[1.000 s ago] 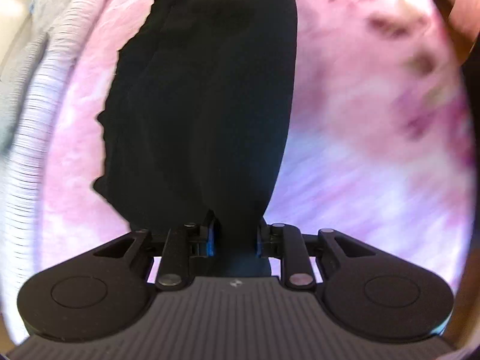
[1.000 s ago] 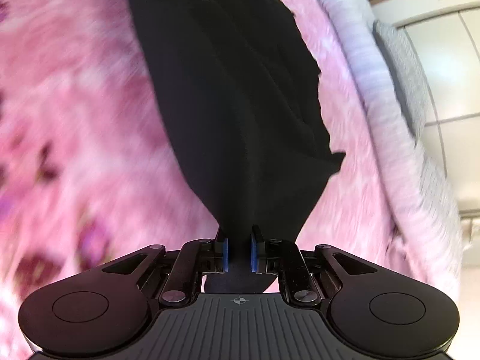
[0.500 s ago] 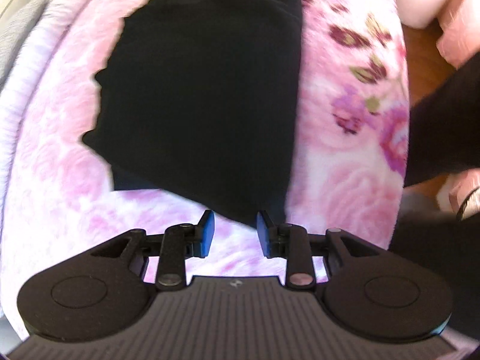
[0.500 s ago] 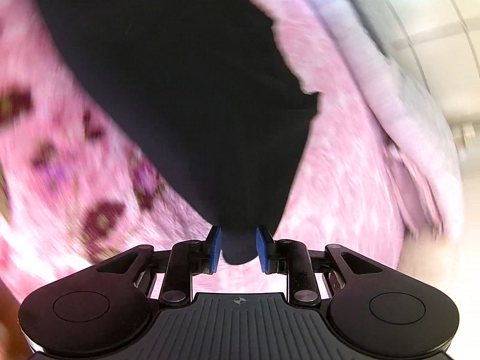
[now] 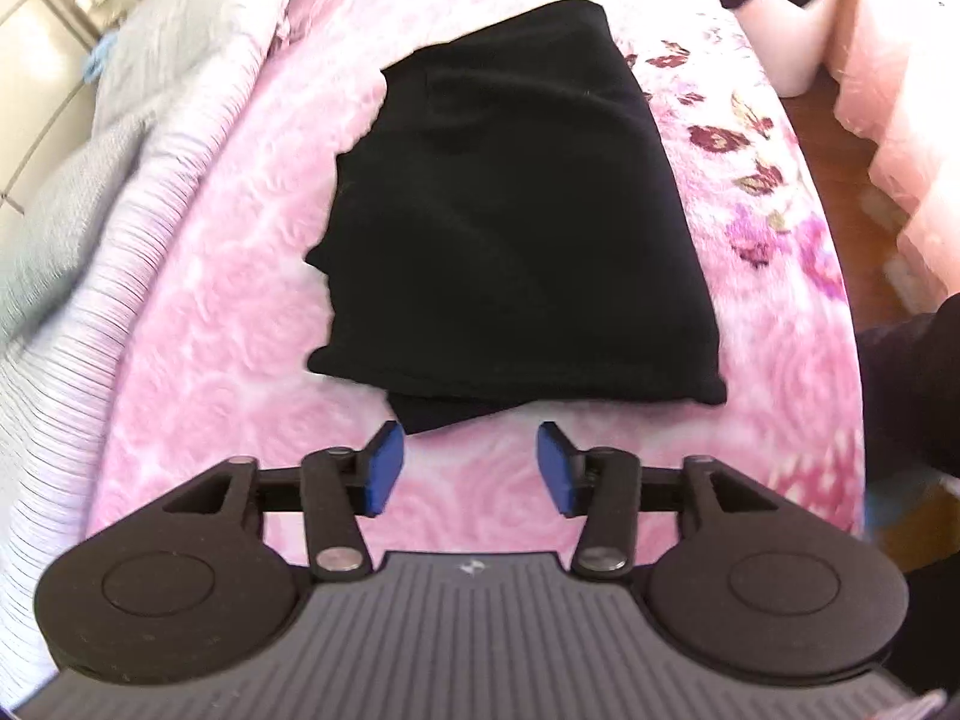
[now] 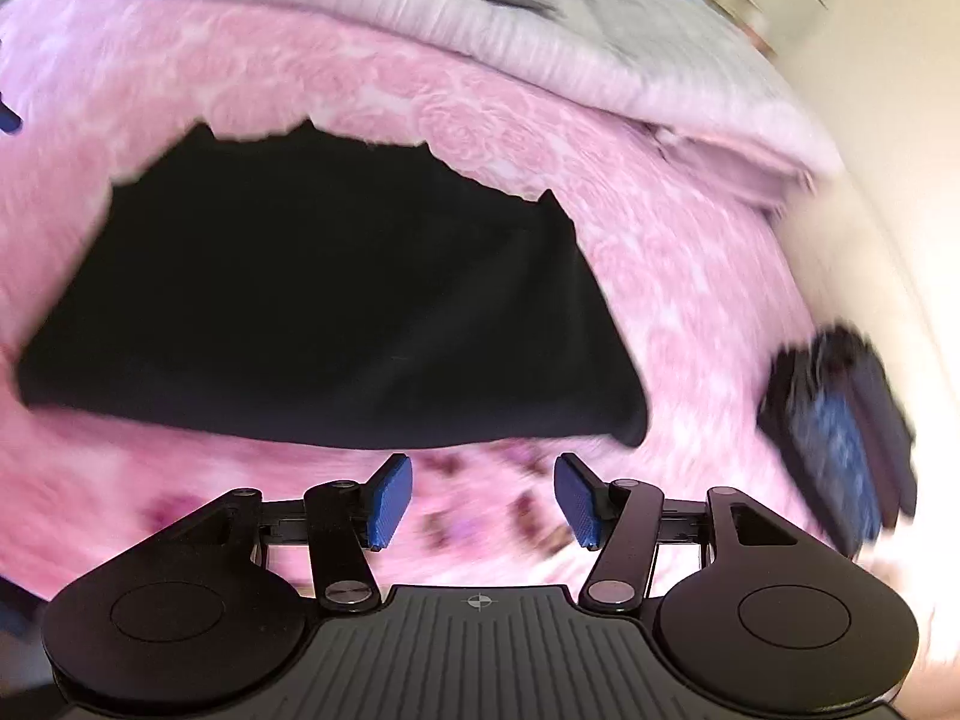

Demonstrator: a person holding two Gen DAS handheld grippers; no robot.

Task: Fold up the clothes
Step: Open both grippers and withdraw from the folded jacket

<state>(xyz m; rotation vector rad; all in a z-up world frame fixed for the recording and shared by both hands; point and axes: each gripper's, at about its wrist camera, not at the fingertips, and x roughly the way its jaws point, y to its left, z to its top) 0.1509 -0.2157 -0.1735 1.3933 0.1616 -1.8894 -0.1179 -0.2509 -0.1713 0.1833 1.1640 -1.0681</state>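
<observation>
In the left wrist view, grey and pale striped bedding (image 5: 114, 192) is bunched along the left edge of the bed. Next comes the pink rose-patterned bedspread (image 5: 240, 276), and on it, about midway across, lies the black garment (image 5: 510, 228), folded into a flat, roughly trapezoid pile with a lower layer peeking out at its near edge. The left claw (image 5: 468, 468) hangs just short of that near edge, its blue pads (image 5: 384, 468) spreading apart with nothing between them (only pink bedspread shows in the gap). Farther right the bedspread carries darker flower prints.

In the right wrist view, the black garment (image 6: 312, 312) fills the left and middle. The right claw (image 6: 483, 498) is below its folded edge, jaws opening and empty. At far right a dark, blurred bundle (image 6: 840, 438) lies on the bedspread.
</observation>
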